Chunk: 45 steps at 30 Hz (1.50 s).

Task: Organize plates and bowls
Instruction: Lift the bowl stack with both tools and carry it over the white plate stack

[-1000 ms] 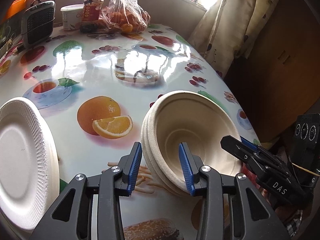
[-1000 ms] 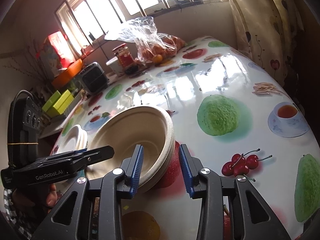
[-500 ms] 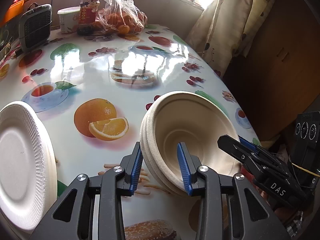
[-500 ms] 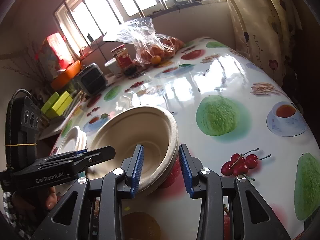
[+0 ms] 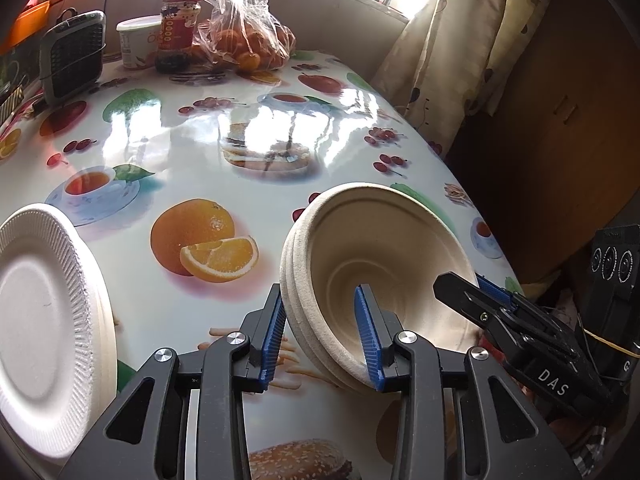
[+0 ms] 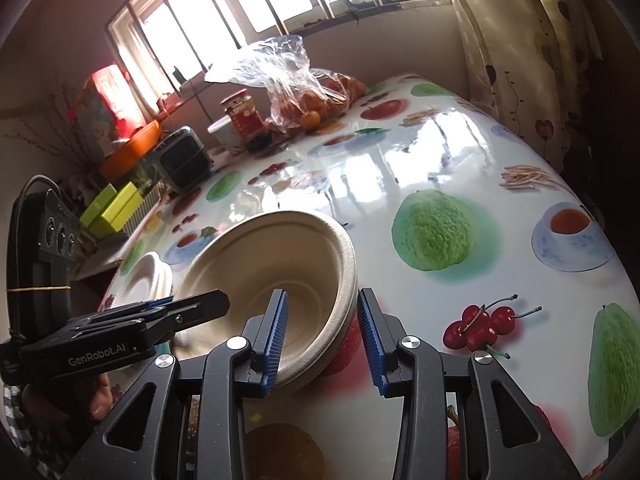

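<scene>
**Closed a notch onto the bowl stack**

Narrowed slightly since a second ago on the left gripper (image 5: 318, 292), with the stack of pulp bowls (image 5: 360, 248) looming a little larger and nearer in the left wrist view than before. Hardly changed on the right side.

Now pinching the stack's near wall with the left claw: outer blue pad pressed to the layered rims, inner pad down inside the top bowl against its wall. Straddling the opposite side of the same stack with the right gripper (image 6: 322, 294): one pad inside the bowl, the other just outside, its tip right at the rim edge. Cannot tell whether pressed on or merely beside it, with a sliver of tablecloth showing lower down between pad and bowl.

Three nested bowls at least, counted by the rims, tan and empty, near the front edge of the glossy fruit-print tablecloth (image 5: 160, 152), beside a printed orange. Cannot tell whether resting flat or tipped up.

To the left of the bowls and apart from them, a stack of white foam plates (image 5: 40, 312) with fluted rims, at the table's left edge.

Far across the table, well apart: clear plastic bag of oranges (image 5: 244, 40), red-labelled jar (image 5: 180, 20), white tub (image 5: 136, 40), small grey grille-fronted appliance (image 5: 72, 60). Patterned curtain (image 5: 452, 60) along the right; barred window (image 6: 240, 12) behind, bright.
</scene>
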Tool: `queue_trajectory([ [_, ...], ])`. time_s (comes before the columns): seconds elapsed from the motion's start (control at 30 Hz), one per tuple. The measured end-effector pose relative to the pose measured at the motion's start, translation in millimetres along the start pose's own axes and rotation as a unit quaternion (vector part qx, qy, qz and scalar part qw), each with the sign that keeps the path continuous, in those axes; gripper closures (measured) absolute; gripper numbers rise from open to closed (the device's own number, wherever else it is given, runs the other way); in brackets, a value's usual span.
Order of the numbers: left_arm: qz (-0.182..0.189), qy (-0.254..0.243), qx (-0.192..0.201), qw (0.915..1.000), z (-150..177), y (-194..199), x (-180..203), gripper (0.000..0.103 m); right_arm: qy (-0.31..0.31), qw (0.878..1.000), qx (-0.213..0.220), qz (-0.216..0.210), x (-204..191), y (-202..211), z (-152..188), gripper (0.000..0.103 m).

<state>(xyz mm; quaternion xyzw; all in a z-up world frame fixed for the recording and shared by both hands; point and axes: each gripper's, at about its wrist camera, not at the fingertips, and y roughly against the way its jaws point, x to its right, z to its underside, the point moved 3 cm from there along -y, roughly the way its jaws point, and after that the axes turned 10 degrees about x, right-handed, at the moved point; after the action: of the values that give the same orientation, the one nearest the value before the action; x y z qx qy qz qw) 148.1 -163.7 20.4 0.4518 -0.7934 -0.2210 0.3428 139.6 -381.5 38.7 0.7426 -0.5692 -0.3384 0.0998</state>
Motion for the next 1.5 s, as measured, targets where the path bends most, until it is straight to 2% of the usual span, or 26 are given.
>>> queue_trajectory([
  [0.73, -0.009, 0.003, 0.025, 0.9997, -3, 24, -8, 0.067, 0.013, 1.0, 0.014, -0.007, -17, 4, -11, 0.067],
  [1.5, -0.055, 0.038, 0.062, 0.9958, -6, 71, -55, 0.067, 0.052, 0.997, 0.006, -0.058, -82, -14, -15, 0.067],
])
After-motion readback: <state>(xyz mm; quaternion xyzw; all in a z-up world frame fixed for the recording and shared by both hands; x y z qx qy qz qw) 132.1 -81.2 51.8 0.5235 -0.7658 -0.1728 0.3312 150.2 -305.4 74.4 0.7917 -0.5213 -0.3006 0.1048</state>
